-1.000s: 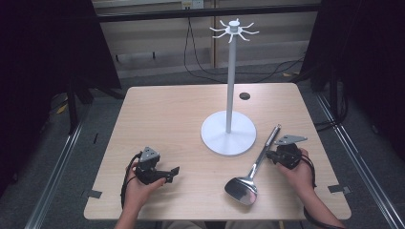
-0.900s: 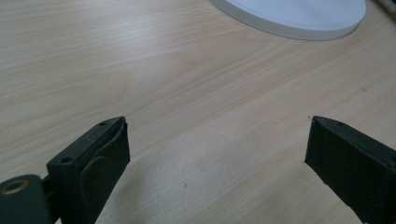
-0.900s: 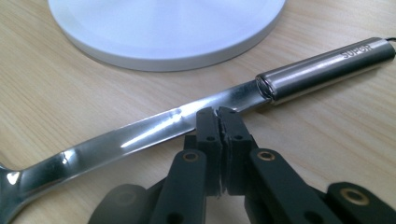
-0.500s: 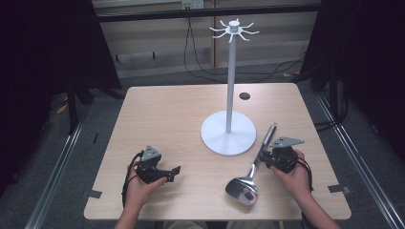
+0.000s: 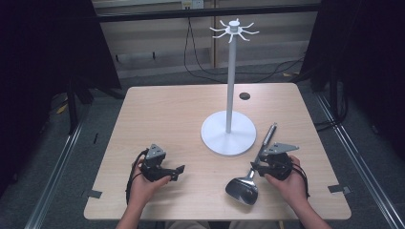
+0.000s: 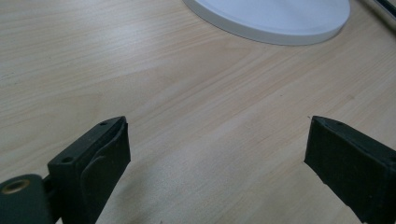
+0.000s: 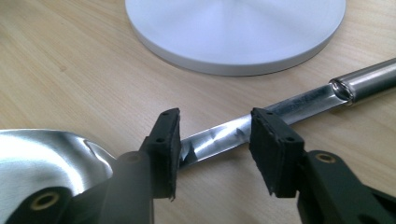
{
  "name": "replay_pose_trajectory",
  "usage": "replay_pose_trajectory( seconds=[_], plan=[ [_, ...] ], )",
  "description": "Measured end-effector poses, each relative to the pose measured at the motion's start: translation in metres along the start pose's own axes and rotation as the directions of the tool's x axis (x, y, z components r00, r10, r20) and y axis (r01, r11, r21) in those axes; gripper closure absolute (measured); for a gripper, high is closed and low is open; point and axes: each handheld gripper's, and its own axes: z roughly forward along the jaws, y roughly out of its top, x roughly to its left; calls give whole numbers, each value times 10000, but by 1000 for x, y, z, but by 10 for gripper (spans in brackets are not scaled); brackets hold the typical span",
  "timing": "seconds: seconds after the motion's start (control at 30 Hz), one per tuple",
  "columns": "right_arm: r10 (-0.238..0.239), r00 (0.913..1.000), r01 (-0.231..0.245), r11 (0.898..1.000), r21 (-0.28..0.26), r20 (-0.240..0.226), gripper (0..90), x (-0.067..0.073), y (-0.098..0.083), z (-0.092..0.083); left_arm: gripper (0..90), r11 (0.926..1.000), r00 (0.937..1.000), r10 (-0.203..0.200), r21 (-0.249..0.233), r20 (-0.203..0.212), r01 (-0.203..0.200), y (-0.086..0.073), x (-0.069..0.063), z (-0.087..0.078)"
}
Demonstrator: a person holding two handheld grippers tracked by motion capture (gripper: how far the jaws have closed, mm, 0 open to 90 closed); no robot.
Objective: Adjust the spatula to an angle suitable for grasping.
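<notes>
two hand-held grippers rest low over a pale wooden table [image 5: 172, 114], one in each of a person's hands, seen from above.

at the left, the left gripper [image 5: 177, 170] sits in the left hand [image 5: 143, 186] near the table's near edge, its grey three-cornered plate on top and a black cable looping behind the wrist. its jaws stand wide apart with nothing between them; in the left gripper view bare wood grain fills the gap. ahead of this gripper and off to its right lies the round white base of a stand [image 6: 271, 18].

moving right, the stand [image 5: 229, 131] rises from that flat disc as a thin white pole, topped by a ring of small curved hooks. beyond it, near the table's far edge, sits a small dark round spot [image 5: 244, 96].

further right, a metal ladle [image 5: 243, 188] lies flat on the table, its shiny bowl toward the person and its handle running away past the stand's base. the right gripper [image 5: 254, 165], held in the right hand [image 5: 286, 183], is set across the handle. in the right gripper view its jaws are partly closed, one pad on each side of the flat handle [image 7: 219, 137]; the left pad looks to be touching the metal, while a small gap shows at the right pad. the bowl lies just to this gripper's left, and the rounded handle end extends to its right, with the stand's base directly ahead.
</notes>
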Motion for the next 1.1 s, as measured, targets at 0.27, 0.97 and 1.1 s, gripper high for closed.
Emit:
replay_pose_trajectory(
  seconds=[0.27, 0.97, 1.1],
  plan=[
    [130, 9993, -132, 9999, 69, 352, 354, 5, 1, 5, 66, 10000, 10000, 73, 34, -12, -73, 0, 0, 0],
    [677, 9940, -718, 9964, 457, 854, 234, 5, -1, 18, 67, 9999, 10000, 74, 87, 34, -74, -2, -1, 1],
    [696, 9944, -736, 9961, 479, 796, 238, 3, -1, 18, 67, 9999, 10000, 74, 115, 1, -74, -2, -1, 1]
  ],
)
